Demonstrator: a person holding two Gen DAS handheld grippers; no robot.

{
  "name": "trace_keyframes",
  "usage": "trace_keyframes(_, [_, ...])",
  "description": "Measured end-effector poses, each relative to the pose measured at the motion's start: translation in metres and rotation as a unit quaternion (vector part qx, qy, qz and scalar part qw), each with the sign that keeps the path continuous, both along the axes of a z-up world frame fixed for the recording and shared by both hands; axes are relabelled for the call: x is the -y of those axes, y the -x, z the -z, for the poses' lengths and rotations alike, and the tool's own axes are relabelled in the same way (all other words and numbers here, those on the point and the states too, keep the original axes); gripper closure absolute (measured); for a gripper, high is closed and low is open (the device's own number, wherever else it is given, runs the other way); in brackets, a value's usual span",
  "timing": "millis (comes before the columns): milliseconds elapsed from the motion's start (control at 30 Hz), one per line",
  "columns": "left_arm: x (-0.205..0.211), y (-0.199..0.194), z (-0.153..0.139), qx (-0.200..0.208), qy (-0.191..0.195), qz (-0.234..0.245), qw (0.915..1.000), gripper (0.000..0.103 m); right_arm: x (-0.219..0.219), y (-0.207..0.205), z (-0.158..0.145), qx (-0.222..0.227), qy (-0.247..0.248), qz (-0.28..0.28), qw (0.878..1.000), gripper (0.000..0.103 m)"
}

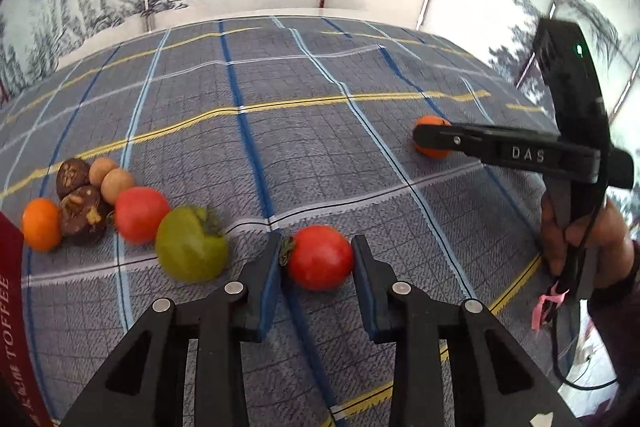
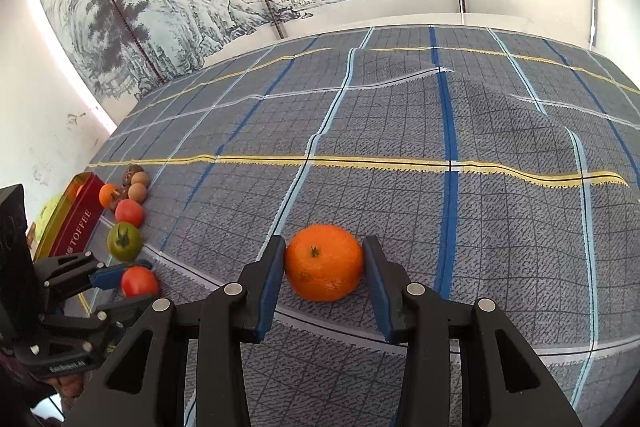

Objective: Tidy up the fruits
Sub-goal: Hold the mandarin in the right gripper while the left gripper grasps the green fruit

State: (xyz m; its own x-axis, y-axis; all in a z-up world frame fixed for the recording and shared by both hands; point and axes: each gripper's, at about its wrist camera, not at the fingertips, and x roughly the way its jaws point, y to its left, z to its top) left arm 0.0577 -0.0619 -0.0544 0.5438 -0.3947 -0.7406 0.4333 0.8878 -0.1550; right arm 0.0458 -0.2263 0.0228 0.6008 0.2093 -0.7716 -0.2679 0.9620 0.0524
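Fruits lie mostly in a curving row at about nine o'clock in the left wrist view, on the checked cloth [image 1: 320, 99] beside a red toffee tin [image 2: 76, 215]. From the left there is a small orange [image 1: 41, 224], two dark brown fruits [image 1: 82, 211], two pale round fruits [image 1: 112, 179], a red tomato [image 1: 141, 214] and a green tomato [image 1: 191, 243].

At six o'clock in the same view, the left gripper [image 1: 318, 261] has its pads against a second red tomato [image 1: 319, 257], pinching it just beside the row's end.

Well apart at three o'clock lies a bigger orange [image 2: 324, 262]; the right gripper [image 2: 325, 267] is pinching it, both pads touching its sides.

Most of the sorting looks done. Left to do, seemingly: place this tomato by its kind and carry the orange over.
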Motion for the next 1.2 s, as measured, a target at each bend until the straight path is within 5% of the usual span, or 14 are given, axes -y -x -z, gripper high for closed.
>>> trace_keyframes(100, [-0.007,0.001,0.0,-0.017,0.019,0.014,0.9996,0.069,0.0,0.0,0.0,0.0,0.001,0.0,1.0,0.061])
trace_keyframes(267, [-0.012,0.009,-0.011,0.003,0.015,0.013,0.9998,0.037,-0.001,0.0,0.001,0.0,0.003,0.0,1.0,0.061])
trace_keyframes(333, [-0.018,0.01,-0.018,0.011,0.019,0.0,0.9998,0.032,-0.001,-0.001,0.001,0.001,0.003,0.0,1.0,0.061])
trace_keyframes(633, [-0.064,0.003,-0.025,0.022,0.051,-0.104,0.9931,0.032,0.0,0.0,0.001,0.0,-0.004,0.0,1.0,0.061])
trace_keyframes(833, [-0.059,-0.013,-0.007,-0.011,0.025,-0.097,0.9949,0.032,0.002,0.0,0.001,0.0,-0.007,0.0,1.0,0.061])
trace_keyframes(933, [-0.05,-0.017,0.002,-0.01,0.003,-0.095,0.9954,0.044,0.002,0.0,0.0,0.0,-0.008,0.0,1.0,0.061])
trace_keyframes(967, [-0.049,-0.018,0.002,-0.007,0.003,-0.094,0.9956,0.069,0.002,0.0,0.0,0.0,-0.008,0.0,1.0,0.061])
trace_keyframes(1200, [-0.05,-0.003,0.0,-0.008,0.025,-0.089,0.9956,0.071,0.003,0.0,0.0,0.0,-0.009,0.0,1.0,0.061])
